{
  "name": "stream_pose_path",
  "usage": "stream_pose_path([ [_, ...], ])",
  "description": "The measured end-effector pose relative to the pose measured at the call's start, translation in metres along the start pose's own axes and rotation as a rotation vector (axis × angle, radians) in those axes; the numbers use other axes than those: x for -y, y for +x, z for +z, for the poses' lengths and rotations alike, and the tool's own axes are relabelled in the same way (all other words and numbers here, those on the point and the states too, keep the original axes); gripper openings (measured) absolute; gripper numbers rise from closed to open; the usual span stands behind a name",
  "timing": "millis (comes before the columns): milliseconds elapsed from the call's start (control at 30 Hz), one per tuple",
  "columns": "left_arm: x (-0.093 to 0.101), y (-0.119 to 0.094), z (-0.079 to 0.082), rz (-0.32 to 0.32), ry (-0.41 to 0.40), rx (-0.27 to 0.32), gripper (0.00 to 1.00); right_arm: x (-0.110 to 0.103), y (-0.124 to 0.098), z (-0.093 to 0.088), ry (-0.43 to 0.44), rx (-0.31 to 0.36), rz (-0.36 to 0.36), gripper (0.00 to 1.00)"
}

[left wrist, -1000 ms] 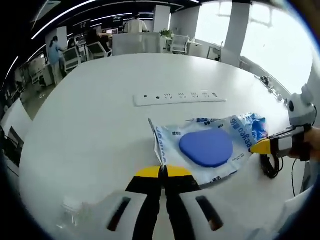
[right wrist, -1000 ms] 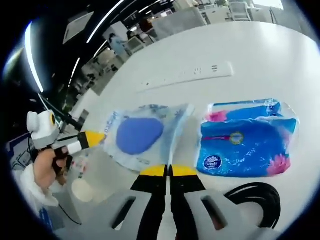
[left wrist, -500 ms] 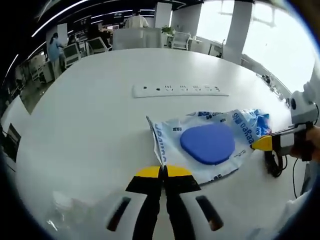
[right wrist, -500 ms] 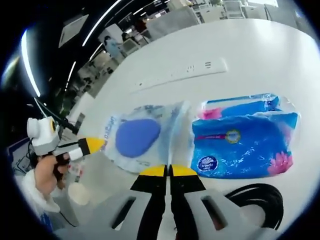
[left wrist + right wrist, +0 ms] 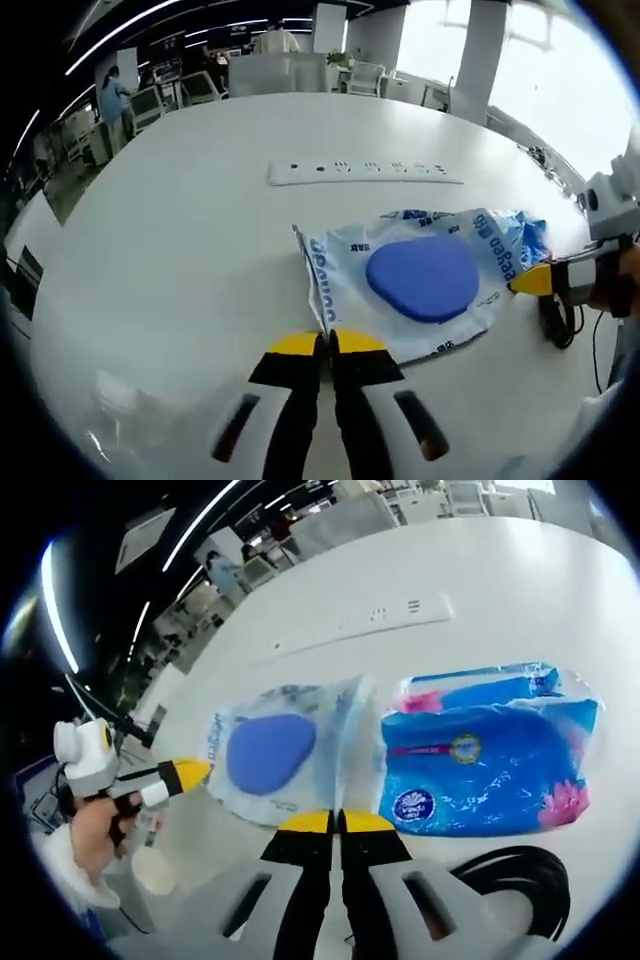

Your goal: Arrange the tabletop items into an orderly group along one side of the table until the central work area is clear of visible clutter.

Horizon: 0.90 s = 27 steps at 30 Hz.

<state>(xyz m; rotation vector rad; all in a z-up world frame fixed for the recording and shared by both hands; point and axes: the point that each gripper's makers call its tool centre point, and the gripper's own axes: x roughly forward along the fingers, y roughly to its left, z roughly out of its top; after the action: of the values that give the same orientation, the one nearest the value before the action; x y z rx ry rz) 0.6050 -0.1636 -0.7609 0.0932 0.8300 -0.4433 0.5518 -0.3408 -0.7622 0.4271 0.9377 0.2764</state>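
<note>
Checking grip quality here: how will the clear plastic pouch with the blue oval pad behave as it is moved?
The clear plastic pouch with the blue oval pad looks floppy: its film is wrinkled. Both the left gripper and the right gripper pinch its edges, so it probably sags between them. Likely light, and glossy film may slip.

my right gripper (image 5: 334, 822) pinched the pouch (image 5: 283, 763) beside the tissue pack (image 5: 487, 766); left gripper (image 5: 190, 773) held its far edge.

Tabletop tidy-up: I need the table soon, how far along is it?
Done: little visibly. In hand: both grippers, left and right, pinch the clear mouse-pad bag beside the blue tissue pack. Left: power strip mid-table and black cable.
</note>
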Motion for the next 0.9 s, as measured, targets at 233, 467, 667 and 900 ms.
stream_pose_path([
  [233, -0.001, 0.001, -0.001, 0.016, -0.022, 0.019, 0.01, -0.004, -0.004, -0.001, -0.041, 0.01, 0.012, 0.01],
  [467, -0.002, 0.001, -0.001, 0.027, -0.033, 0.022, 0.0, -0.011, -0.012, 0.001, -0.057, 0.032, 0.056, 0.1],
  [667, -0.003, 0.001, 0.0, 0.044, -0.026, 0.034, 0.0, -0.023, -0.03, -0.002, -0.072, 0.057, 0.1, 0.28],
  [900, -0.003, 0.0, 0.0, 0.051, -0.027, 0.046, 0.0, -0.027, -0.059, -0.016, -0.055, 0.094, 0.141, 0.34],
])
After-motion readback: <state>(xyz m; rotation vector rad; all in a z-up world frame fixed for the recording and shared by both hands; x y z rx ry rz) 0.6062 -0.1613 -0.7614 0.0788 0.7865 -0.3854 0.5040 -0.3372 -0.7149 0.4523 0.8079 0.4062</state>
